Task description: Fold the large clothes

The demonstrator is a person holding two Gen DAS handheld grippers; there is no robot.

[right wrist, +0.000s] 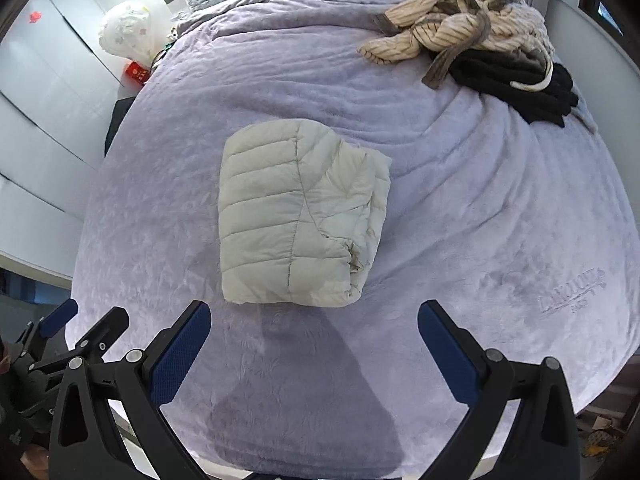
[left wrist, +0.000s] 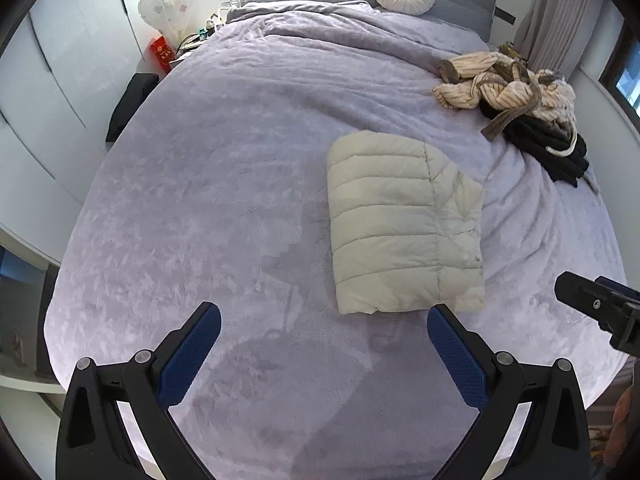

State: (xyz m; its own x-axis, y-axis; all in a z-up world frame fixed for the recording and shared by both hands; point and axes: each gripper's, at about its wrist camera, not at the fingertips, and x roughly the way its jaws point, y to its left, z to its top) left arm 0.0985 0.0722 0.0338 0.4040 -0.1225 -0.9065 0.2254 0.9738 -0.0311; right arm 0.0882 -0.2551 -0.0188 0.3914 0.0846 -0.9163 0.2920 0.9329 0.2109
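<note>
Left wrist view: the left gripper (left wrist: pixel 324 332) hangs spread wide with nothing in it, just short of the near edge of the folded puffer jacket (left wrist: pixel 404 224) lying on the bed (left wrist: pixel 200 200). The other gripper pokes in at the right edge.

Right wrist view: the right gripper (right wrist: pixel 314 328) is spread too, also empty, jacket (right wrist: pixel 300 216) just ahead. The clothes pile (right wrist: pixel 472 48) sits well apart at the far corner. My guess: that puffy fill could spring the bundle open if it gets nudged.
</note>
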